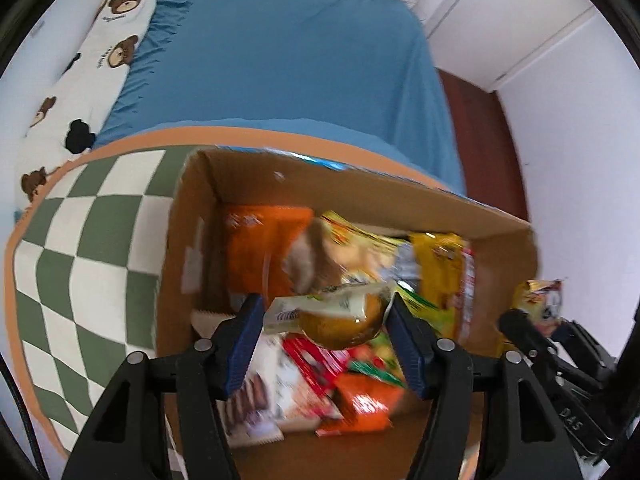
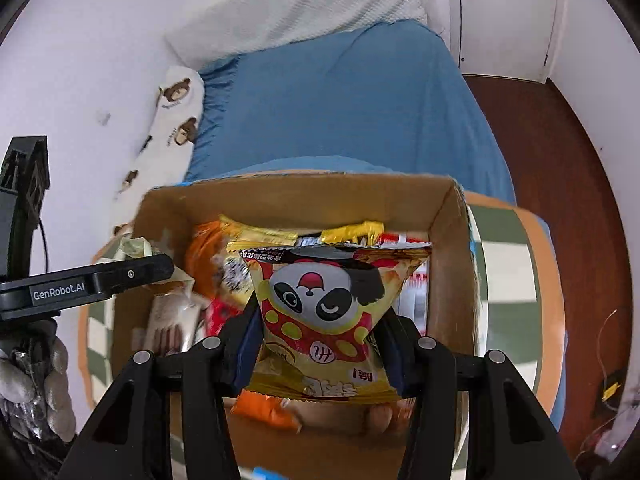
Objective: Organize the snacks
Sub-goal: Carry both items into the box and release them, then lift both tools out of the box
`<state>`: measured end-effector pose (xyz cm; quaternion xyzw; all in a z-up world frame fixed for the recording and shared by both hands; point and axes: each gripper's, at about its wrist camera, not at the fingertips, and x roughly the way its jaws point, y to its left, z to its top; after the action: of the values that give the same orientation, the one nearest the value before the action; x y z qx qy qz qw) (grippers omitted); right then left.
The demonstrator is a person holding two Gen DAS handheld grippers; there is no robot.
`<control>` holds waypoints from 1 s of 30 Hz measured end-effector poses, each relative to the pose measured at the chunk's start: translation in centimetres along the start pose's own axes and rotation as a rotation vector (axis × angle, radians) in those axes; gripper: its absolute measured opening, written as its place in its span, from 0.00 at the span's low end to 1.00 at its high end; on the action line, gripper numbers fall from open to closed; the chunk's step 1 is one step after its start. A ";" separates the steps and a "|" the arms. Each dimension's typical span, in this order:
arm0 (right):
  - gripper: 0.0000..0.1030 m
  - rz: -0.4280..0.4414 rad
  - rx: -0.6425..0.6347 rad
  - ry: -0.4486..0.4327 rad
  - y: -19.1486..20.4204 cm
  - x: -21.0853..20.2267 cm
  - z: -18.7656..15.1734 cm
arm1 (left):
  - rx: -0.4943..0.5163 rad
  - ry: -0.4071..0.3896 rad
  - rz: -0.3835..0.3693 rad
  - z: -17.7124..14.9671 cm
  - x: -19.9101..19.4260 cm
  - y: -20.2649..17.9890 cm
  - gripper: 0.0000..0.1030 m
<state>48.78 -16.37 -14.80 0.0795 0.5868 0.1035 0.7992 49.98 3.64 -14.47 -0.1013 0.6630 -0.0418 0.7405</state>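
An open cardboard box (image 1: 360, 188) holds several snack packets in orange, yellow and red. My left gripper (image 1: 325, 312) hangs over it, shut on a small amber jelly cup (image 1: 340, 326) with a pale peel lid. My right gripper (image 2: 320, 320) is shut on a yellow and red snack bag with a panda face (image 2: 324, 300), held upright above the box (image 2: 304, 188). The right gripper (image 1: 532, 324) and its bag (image 1: 540, 296) show in the left wrist view past the box's right wall. In the right wrist view the left gripper (image 2: 152, 268) shows over the box's left side.
The box sits on a green and white checked cushion (image 1: 80, 248) with an orange border, on a bed with a blue sheet (image 1: 280, 60). A bear-print pillow (image 1: 100, 52) lies along the white wall. Dark wooden floor (image 2: 560, 152) and a white door (image 1: 500, 32) are to the right. A gloved hand (image 2: 36, 380) holds the left gripper.
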 end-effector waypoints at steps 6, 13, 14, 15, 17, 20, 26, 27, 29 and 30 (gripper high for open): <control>0.93 -0.036 0.033 0.061 -0.5 4.4 2.1 | 0.008 -0.002 0.067 1.6 1.7 0.4 0.96; 0.95 -0.081 0.038 0.081 -1.5 6.1 2.7 | 0.036 -0.039 0.080 0.9 2.3 0.3 0.96; 0.95 -0.085 0.041 0.081 -1.6 6.1 2.6 | 0.043 -0.044 0.095 0.7 2.4 0.2 0.96; 0.95 -0.088 0.041 0.082 -1.7 6.3 2.7 | 0.048 -0.051 0.102 0.5 2.4 0.1 0.96; 0.95 -0.103 0.036 0.083 -1.7 6.0 2.0 | 0.059 -0.060 0.114 0.0 2.3 -0.2 0.96; 0.95 -0.125 0.025 0.079 -1.5 5.8 1.0 | 0.089 -0.075 0.143 -0.7 2.4 -0.7 0.96; 0.95 -0.163 0.026 0.042 -1.4 4.7 -0.3 | 0.103 -0.109 0.148 -2.2 1.8 -1.2 0.96; 0.95 -0.162 0.030 0.038 -1.4 4.4 -0.4 | 0.104 -0.118 0.150 -2.6 1.4 -1.4 0.96; 0.95 -0.167 0.031 0.024 -1.4 3.7 -0.9 | 0.112 -0.138 0.157 -3.3 0.8 -1.6 0.96; 0.95 -0.171 0.029 0.014 -1.3 3.3 -1.2 | 0.116 -0.150 0.162 -3.8 0.5 -1.6 0.96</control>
<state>48.74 -16.78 -18.54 0.0398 0.5984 0.0270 0.7998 46.43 1.63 -14.95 -0.0071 0.6081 -0.0127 0.7937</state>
